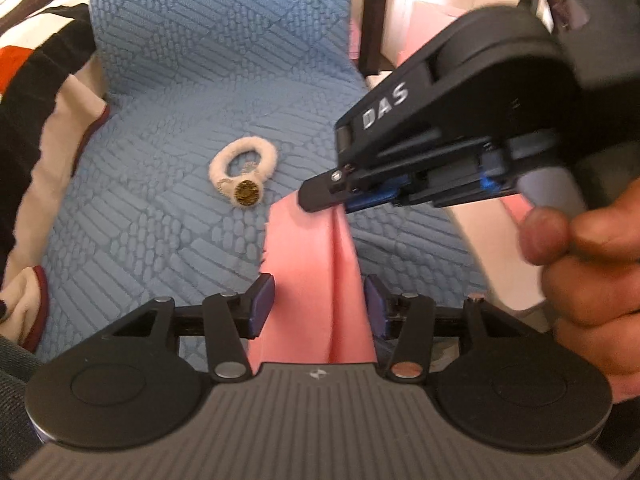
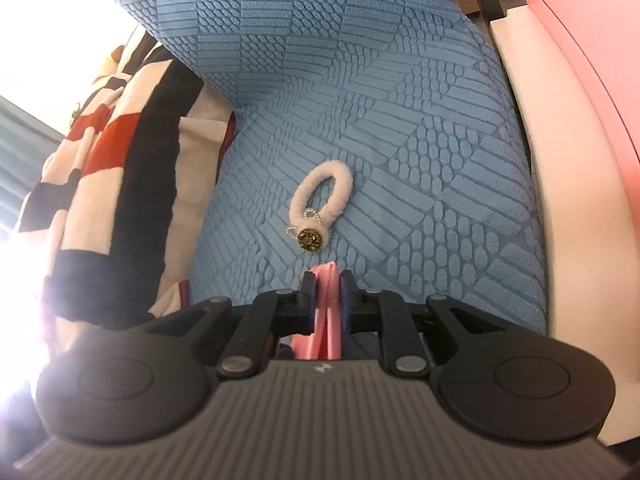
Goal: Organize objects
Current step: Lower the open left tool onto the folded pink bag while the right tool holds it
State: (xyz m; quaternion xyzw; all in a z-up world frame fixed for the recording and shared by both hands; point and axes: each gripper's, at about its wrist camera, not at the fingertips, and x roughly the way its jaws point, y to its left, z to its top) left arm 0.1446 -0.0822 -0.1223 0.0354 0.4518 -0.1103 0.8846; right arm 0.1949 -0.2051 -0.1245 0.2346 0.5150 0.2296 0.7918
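A pink cloth (image 1: pixel 312 272) runs between my two grippers above the blue textured seat cushion (image 1: pixel 180 100). My left gripper (image 1: pixel 320 304) has its jaws around the cloth's near end, with small gaps at the pads. My right gripper (image 1: pixel 320 196) comes in from the right in the left wrist view and is shut on the cloth's far end; in its own view (image 2: pixel 325 300) the pink cloth (image 2: pixel 326 312) is pinched between its pads. A white fuzzy hair tie (image 1: pixel 242 172) with a gold button lies on the cushion just beyond the cloth, and it also shows in the right wrist view (image 2: pixel 320 204).
A red, white and black blanket (image 2: pixel 112 184) is bunched on the left of the seat. A white and pink box or armrest (image 2: pixel 560 160) borders the cushion on the right. A dark chair frame post (image 1: pixel 372 20) stands at the back right.
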